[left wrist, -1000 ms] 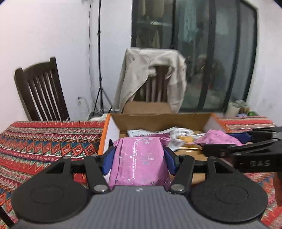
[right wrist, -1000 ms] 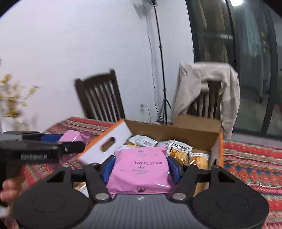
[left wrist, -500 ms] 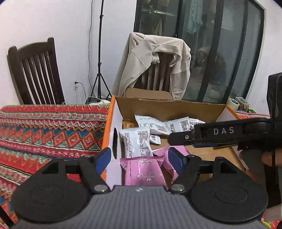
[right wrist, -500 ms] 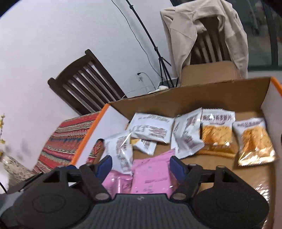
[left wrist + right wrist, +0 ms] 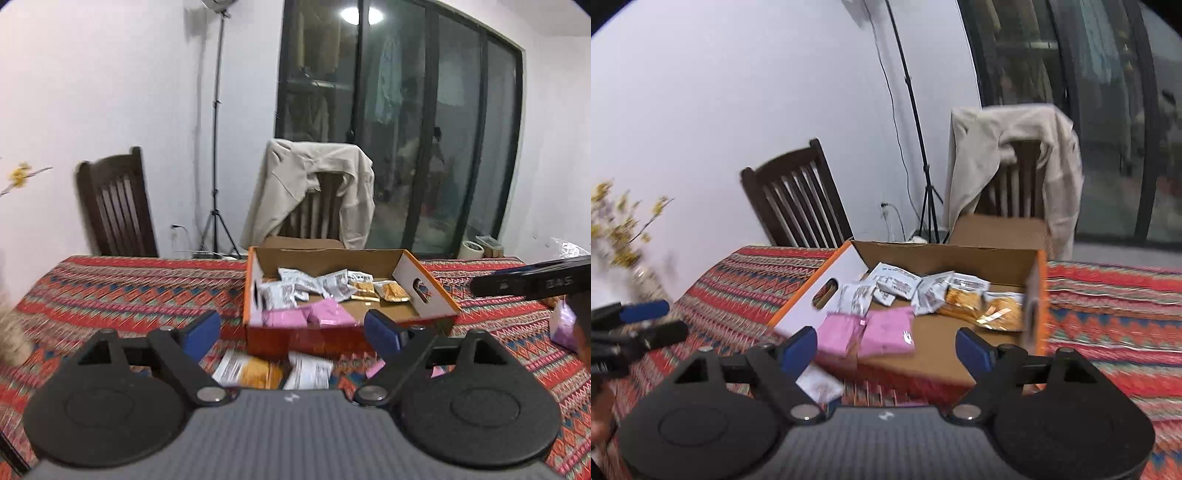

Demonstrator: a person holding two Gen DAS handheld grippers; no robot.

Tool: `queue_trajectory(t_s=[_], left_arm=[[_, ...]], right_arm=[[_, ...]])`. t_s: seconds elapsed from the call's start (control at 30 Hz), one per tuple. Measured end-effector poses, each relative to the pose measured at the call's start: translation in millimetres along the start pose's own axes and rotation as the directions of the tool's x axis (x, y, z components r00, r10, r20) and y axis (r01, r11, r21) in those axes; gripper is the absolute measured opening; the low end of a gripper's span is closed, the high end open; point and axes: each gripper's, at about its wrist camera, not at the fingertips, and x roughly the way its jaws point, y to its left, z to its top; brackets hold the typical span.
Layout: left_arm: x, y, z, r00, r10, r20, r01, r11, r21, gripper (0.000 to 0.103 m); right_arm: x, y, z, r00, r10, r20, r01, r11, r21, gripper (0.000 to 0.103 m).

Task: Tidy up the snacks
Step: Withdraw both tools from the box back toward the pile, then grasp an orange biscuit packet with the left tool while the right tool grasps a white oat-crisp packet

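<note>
Both grippers empty, jaws just opened wide: left gripper (image 5: pixel 293 330) hangs right above loose snack packets (image 5: pixel 273 371) on the cloth before the box (image 5: pixel 424 291), nearer than right gripper (image 5: pixel 886 349); pink packs (image 5: pixel 866 332) sit inside box.

The bench (image 5: pixel 122 295) had a bright zigzag cloth on it. An open cardboard box (image 5: pixel 334 338) sat on the cloth. Two snack packs (image 5: pixel 273 373) lay just in front of the box.
</note>
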Motion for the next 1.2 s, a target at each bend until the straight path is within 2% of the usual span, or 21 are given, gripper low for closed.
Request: queue_trajectory(t_s=[0.1,0.23,0.33,0.5,0.63,0.8,0.97,1.2], left_arm=[[-46,-10,-30,0.999,0.043,0.033,-0.043,0.999,-0.001,0.088],[-106,-20,-69,0.997,0.041,0.072,-0.040,0.999,-0.016,0.097],[-145,-24,-97,0.996,0.033,0.088,-0.031,0.999,-0.020,0.100],[-206,-24,-146,0.981,0.123,0.153,-0.121,0.992,-0.021,0.103],[-228,-30,-179,0.982,0.143,0.127,-0.146,0.989,0.012,0.103],[-231,-22,-198,0.987,0.147,0.067,-0.146,0.989,-0.017,0.103],[-231,-19,-209,0.989,0.143,0.036,-0.143,0.990,-0.022,0.103],[-224,-15,-213,0.991,0.135,0.015,-0.135,0.990,-0.035,0.103]], right_arm=[[-54,14,-26,0.999,-0.017,0.032,0.019,0.998,-0.051,0.084],[-116,37,-71,0.998,-0.038,0.057,0.044,0.994,-0.102,0.085],[-158,56,-112,0.993,-0.076,0.090,0.087,0.988,-0.130,0.092],[-205,92,-179,0.986,-0.125,0.107,0.145,0.969,-0.198,0.093],[-218,116,-226,0.983,-0.163,0.087,0.177,0.963,-0.202,0.098],[-215,131,-268,0.989,-0.148,0.021,0.150,0.977,-0.150,0.099],[-208,141,-287,0.987,-0.159,-0.022,0.153,0.974,-0.167,0.099],[-199,145,-292,0.989,-0.138,-0.047,0.129,0.978,-0.161,0.099]])
